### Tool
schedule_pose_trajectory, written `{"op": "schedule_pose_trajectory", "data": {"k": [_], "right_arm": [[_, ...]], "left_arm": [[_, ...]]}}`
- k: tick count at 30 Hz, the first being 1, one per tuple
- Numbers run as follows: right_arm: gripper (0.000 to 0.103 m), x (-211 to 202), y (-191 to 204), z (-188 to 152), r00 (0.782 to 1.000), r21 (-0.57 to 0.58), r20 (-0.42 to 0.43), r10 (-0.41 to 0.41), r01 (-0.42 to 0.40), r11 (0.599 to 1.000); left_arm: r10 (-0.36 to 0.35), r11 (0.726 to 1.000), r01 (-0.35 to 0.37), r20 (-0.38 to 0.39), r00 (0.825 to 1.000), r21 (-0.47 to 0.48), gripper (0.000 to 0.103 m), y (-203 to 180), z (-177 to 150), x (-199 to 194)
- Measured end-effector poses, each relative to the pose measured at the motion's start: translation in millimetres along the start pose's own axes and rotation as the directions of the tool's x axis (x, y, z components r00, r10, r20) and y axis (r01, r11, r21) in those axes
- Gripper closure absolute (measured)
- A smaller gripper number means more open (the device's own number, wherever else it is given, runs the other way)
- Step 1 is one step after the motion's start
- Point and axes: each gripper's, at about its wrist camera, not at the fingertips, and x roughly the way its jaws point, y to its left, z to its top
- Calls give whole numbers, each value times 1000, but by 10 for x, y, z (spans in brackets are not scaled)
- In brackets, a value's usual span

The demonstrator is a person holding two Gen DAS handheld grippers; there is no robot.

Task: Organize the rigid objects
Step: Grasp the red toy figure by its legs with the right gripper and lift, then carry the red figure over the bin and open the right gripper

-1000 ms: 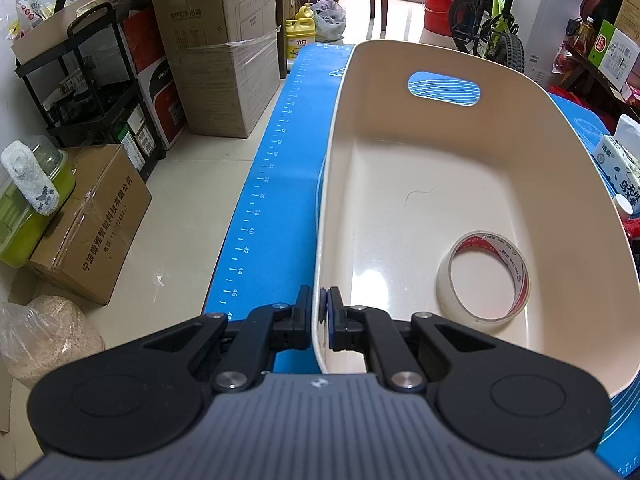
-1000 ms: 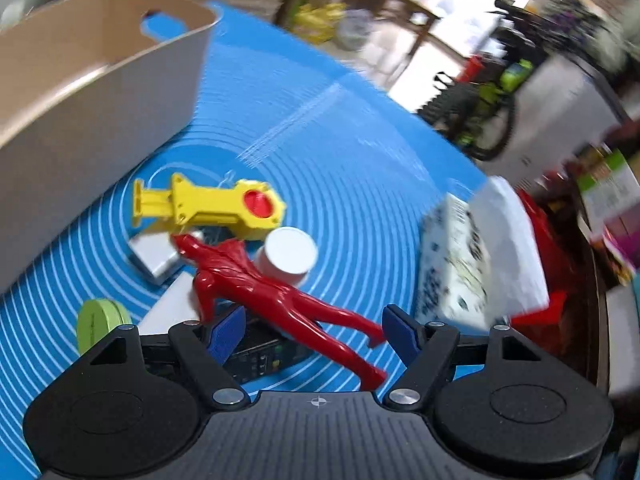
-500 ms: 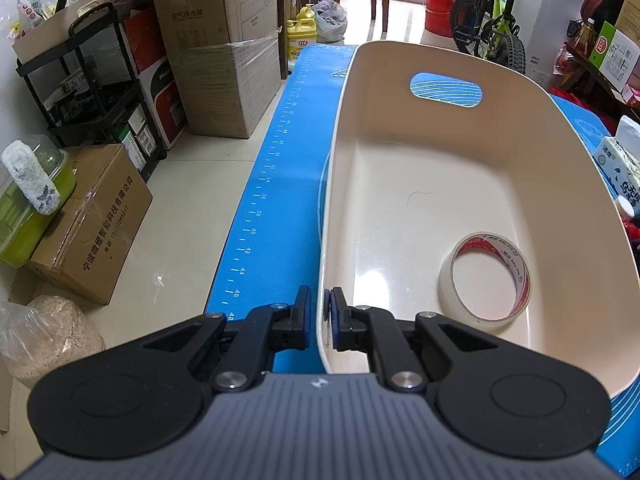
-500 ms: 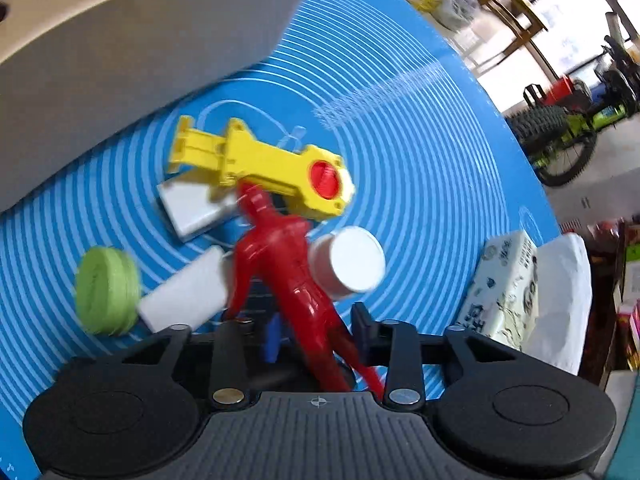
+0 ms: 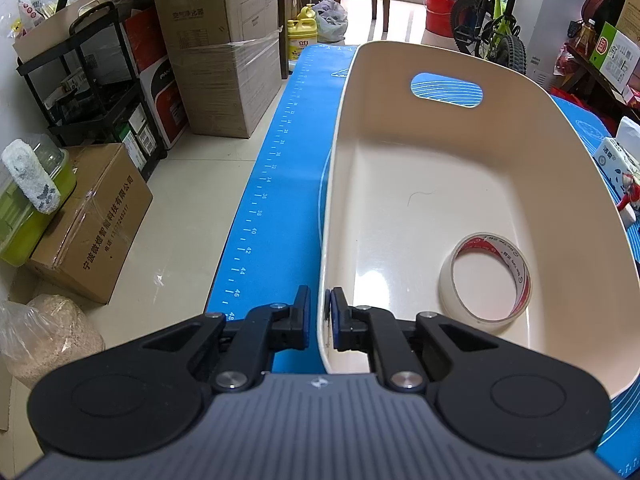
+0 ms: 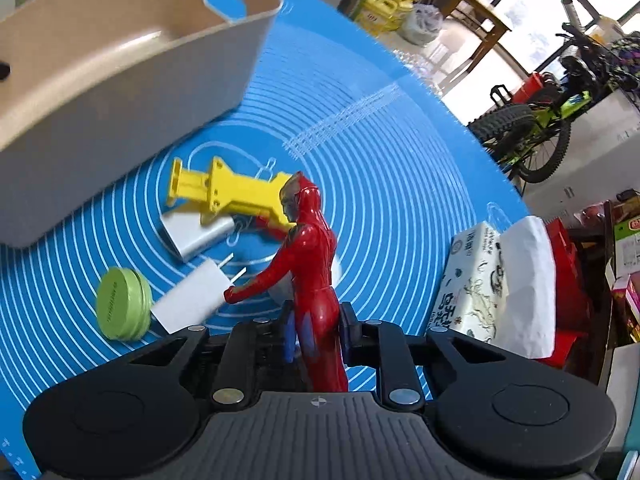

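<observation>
My left gripper (image 5: 319,316) is shut on the near rim of the cream basket (image 5: 440,184), one finger inside and one outside. A roll of tape (image 5: 516,264) lies on the basket's floor. In the right wrist view my right gripper (image 6: 316,332) is closing its jaws on the legs of a red toy figure (image 6: 312,248), which stands upright between the pads, above the blue mat (image 6: 380,160). Under it lie a yellow toy (image 6: 232,192), two white plug chargers (image 6: 192,236) (image 6: 188,300) and a green round case (image 6: 120,304). The basket (image 6: 120,76) is at the upper left.
A tissue pack (image 6: 476,284) with a white sheet sticking out sits on the mat to the right. Past the table's left edge are cardboard boxes (image 5: 224,40) and a black shelf (image 5: 92,92) on the floor. A bicycle (image 6: 540,120) stands beyond the far end.
The right gripper's jaws came together on the red figure, which went from lying flat to standing upright, raised off the mat. The left gripper has kept its hold on the basket rim.
</observation>
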Motion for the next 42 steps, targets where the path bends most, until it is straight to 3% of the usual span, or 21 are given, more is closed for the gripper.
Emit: {"op": "schedule_pose_trajectory", "data": {"k": [16, 25, 31, 42], "right_arm": [[72, -454, 63, 45, 993, 28, 119, -17, 14, 1000], [72, -903, 250, 354, 959, 39, 274, -77, 69, 997], [72, -1095, 475, 651, 938, 16, 343, -46, 43, 999], [72, -1129, 1035, 1159, 904, -15, 414, 103, -106, 994]], "left_arm": [[0, 1000, 0, -1, 1000, -3, 89, -1, -4, -3], [5, 1000, -5, -3, 1000, 0, 89, -11, -13, 1], [3, 1000, -3, -2, 1000, -3, 89, -7, -14, 1], [4, 1000, -4, -3, 1000, -1, 89, -10, -2, 1]]}}
